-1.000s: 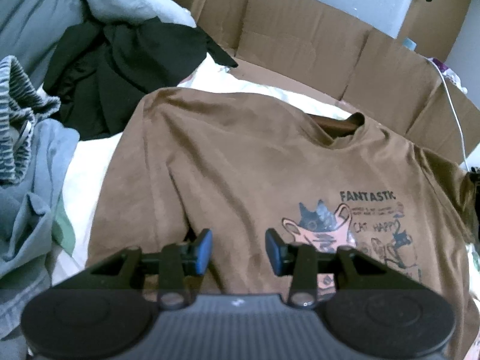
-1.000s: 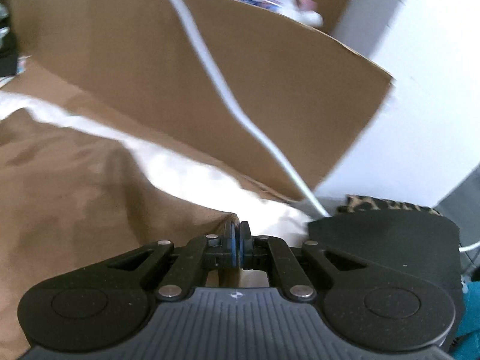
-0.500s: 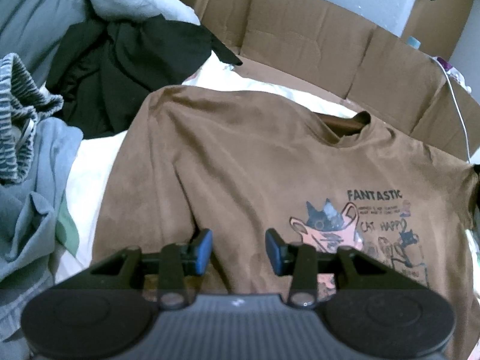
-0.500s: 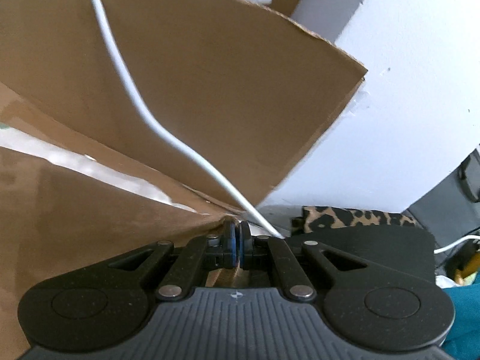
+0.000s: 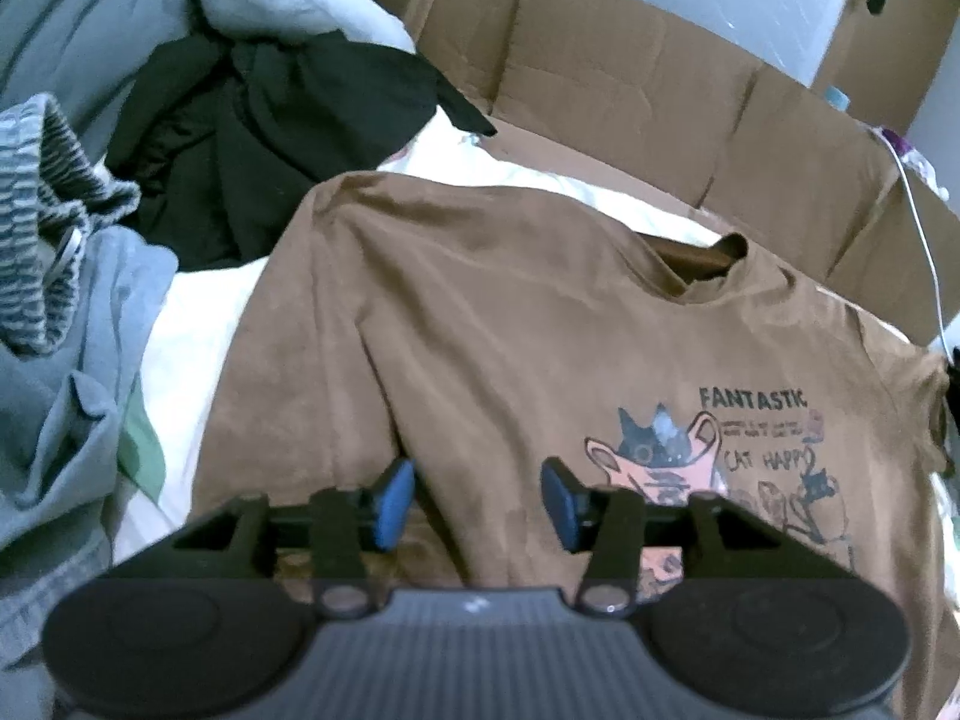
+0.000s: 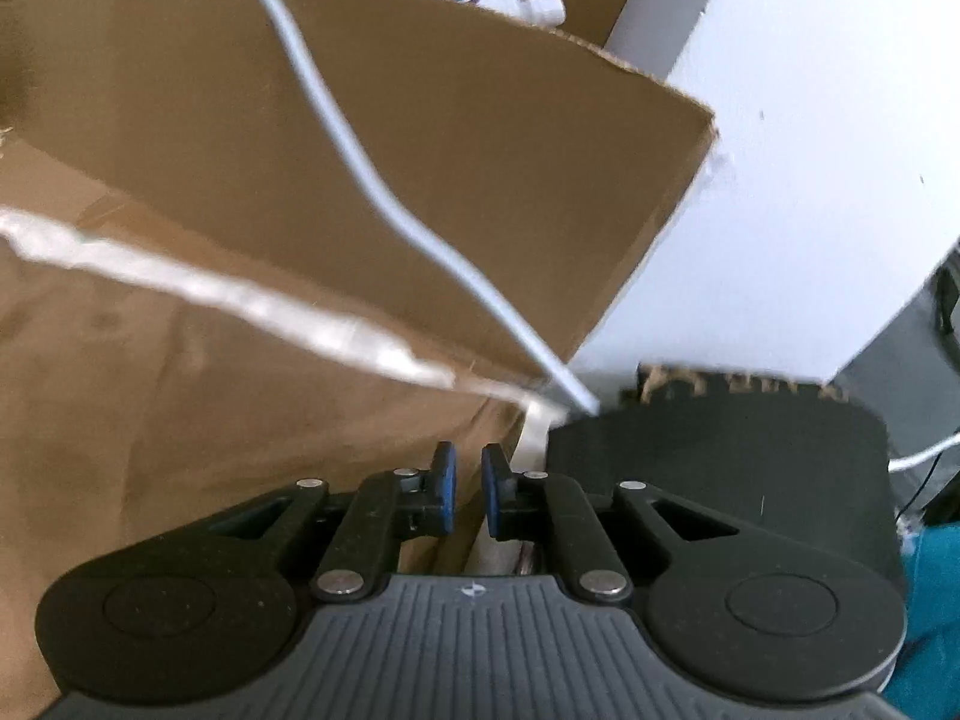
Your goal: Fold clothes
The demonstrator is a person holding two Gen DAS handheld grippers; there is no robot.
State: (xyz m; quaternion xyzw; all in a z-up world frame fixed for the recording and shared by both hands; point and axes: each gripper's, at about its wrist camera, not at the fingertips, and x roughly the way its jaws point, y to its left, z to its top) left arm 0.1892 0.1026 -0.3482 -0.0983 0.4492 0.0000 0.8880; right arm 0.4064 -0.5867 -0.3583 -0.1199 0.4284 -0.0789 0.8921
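Left gripper (image 5: 477, 495) over brown T-shirt (image 5: 510, 324), blue pads roughly half apart, nothing pinched; jaws just widened. Soft matte cotton, cat print and "FANTASTIC" text, spread flat on white sheet (image 5: 186, 348). Left of shirt: grey garment (image 5: 78, 372), black crumpled heap (image 5: 270, 120). Behind shirt: corrugated cardboard wall (image 5: 630, 90). Right gripper (image 6: 468, 498) at shirt's right edge, narrow gap, just opened from fully closed, fabric released. White cable (image 6: 384, 204) across cardboard beyond.
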